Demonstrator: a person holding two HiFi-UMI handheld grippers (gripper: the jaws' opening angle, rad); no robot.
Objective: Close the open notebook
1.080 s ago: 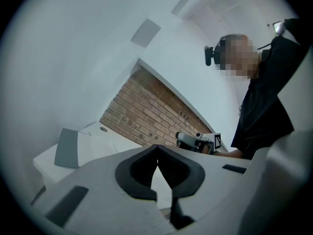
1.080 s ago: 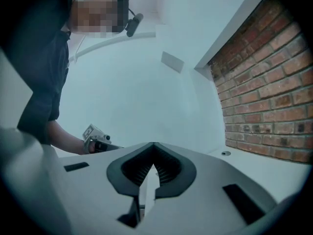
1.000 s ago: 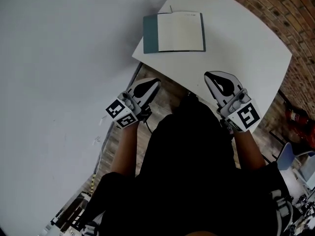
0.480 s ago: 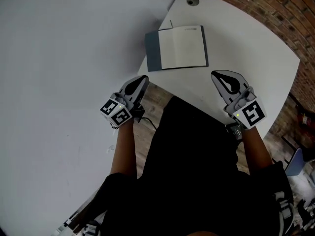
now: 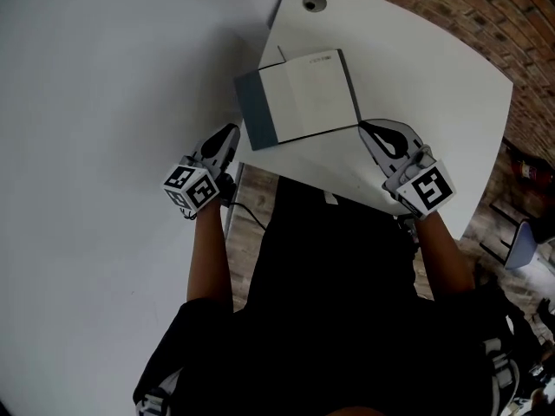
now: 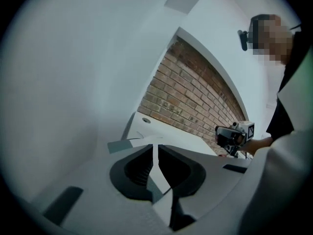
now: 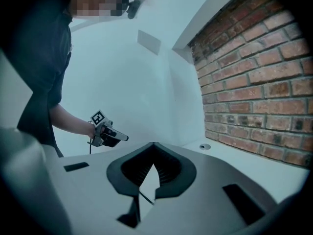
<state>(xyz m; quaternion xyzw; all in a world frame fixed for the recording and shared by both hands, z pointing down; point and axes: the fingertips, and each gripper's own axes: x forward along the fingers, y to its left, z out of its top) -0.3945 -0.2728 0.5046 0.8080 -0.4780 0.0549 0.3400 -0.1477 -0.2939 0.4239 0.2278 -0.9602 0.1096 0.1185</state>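
The open notebook (image 5: 308, 96) lies flat on the white table (image 5: 425, 85), pale pages up, with its blue-grey cover (image 5: 257, 118) showing along the left side. My left gripper (image 5: 231, 131) is shut and empty, just off the table's left edge beside that cover. In the left gripper view the jaws (image 6: 156, 146) meet at the tips, with the cover (image 6: 120, 145) a little ahead. My right gripper (image 5: 364, 126) hovers over the table with its tip at the notebook's near right corner. Its jaws (image 7: 154, 144) are shut, with nothing held.
A round cable hole (image 5: 314, 3) sits at the table's far corner. A brick wall (image 5: 494, 16) runs behind the table and a plain white wall (image 5: 104, 102) stands at the left. The person's dark clothing fills the lower head view.
Both grippers have moved forward toward the notebook. The left one went out to the table's left edge, the right one up to the notebook's near right corner. The notebook is still open.
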